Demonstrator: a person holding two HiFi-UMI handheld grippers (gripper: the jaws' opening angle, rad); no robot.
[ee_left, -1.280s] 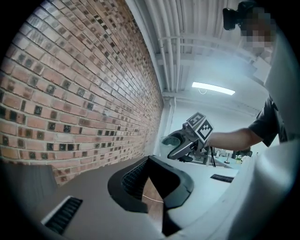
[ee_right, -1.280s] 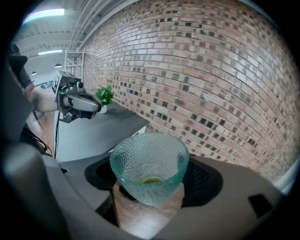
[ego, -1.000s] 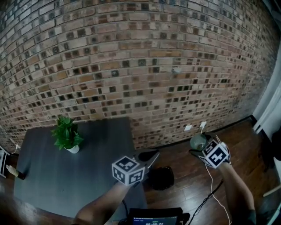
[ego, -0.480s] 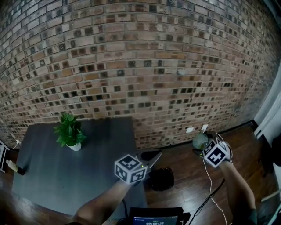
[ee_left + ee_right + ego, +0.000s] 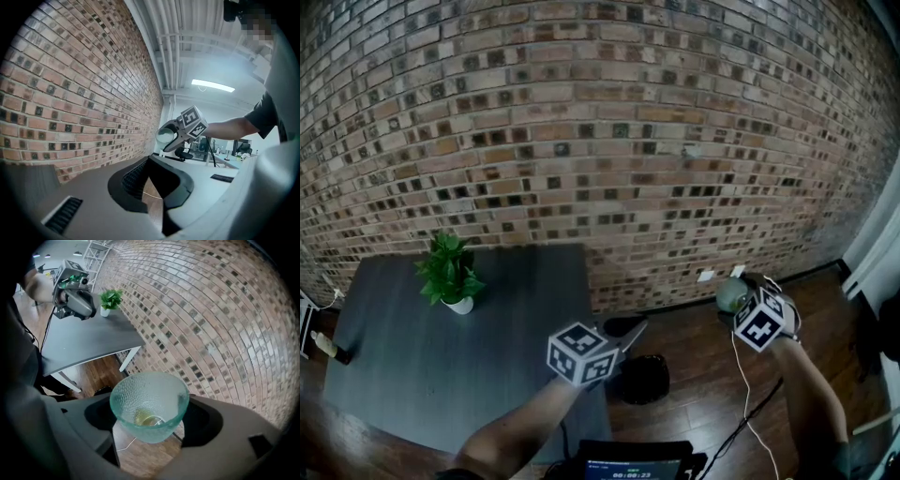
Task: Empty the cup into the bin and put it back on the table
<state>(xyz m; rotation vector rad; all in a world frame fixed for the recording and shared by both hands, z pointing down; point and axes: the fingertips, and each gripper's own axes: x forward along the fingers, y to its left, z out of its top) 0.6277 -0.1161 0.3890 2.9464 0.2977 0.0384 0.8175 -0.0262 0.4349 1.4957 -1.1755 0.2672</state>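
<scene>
A pale green textured glass cup (image 5: 149,401) sits upright between the jaws of my right gripper (image 5: 150,420), which is shut on it; a bit of yellowish matter (image 5: 142,417) lies at its bottom. In the head view that gripper (image 5: 737,304) holds the cup (image 5: 729,293) over the wooden floor, close to the brick wall and to the right of the black bin (image 5: 643,377). My left gripper (image 5: 623,331) hovers at the dark table's (image 5: 403,366) right corner, above the bin. It (image 5: 151,199) is open with nothing between its jaws.
A small potted plant (image 5: 448,273) stands at the back of the table, and a small object (image 5: 321,347) lies at its left edge. A cable (image 5: 748,398) runs across the floor under my right arm. Wall sockets (image 5: 705,275) sit low on the brick wall. A white curtain (image 5: 874,246) hangs at the far right.
My right gripper with the cup has drifted slightly up and to the right, nearer the wall. The left gripper has barely shifted.
</scene>
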